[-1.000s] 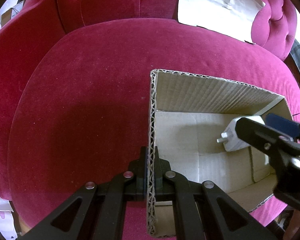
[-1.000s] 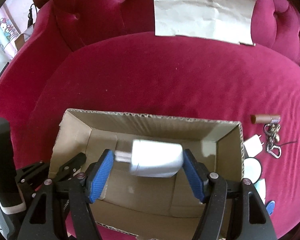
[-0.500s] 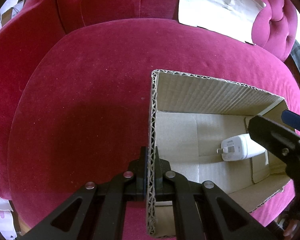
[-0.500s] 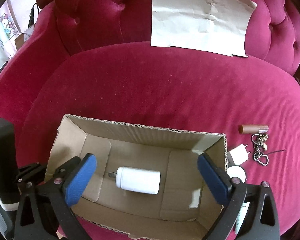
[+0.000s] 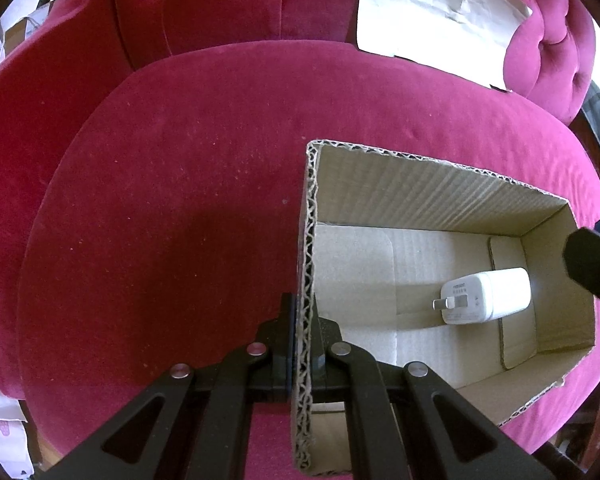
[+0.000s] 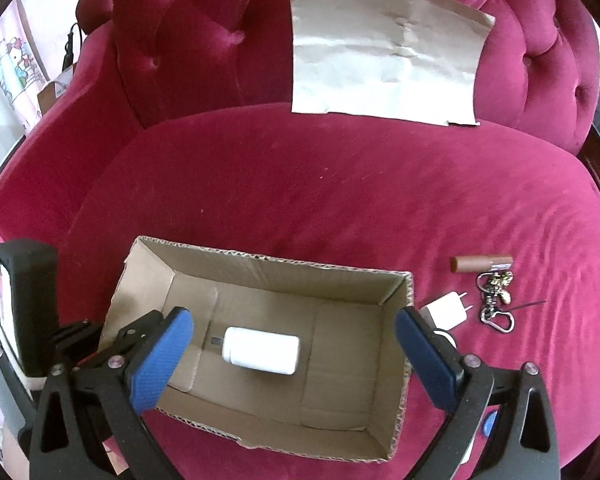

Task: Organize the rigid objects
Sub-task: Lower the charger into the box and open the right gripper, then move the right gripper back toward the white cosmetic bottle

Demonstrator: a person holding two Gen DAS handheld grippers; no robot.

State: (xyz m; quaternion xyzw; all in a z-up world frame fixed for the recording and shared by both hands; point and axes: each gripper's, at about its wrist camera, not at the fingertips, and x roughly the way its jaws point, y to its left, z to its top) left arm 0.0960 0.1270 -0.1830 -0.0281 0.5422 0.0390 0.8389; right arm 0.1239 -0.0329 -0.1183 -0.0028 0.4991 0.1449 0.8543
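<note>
I am holding the box wall (image 5: 306,280) with the left gripper (image 5: 303,344); right gripper (image 6: 292,344) fingers are standing wide above the released charger (image 6: 262,350): light, rigid, smooth, best gripped across its flat sides.

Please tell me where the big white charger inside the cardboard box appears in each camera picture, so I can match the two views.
Left wrist view: the white charger lies at the right, on the box floor, prongs pointing left.
Right wrist view: the same charger lies low and centre-left, between the open blue fingers, untouched.
Shared landmark: the cardboard box on the red sofa.
</note>
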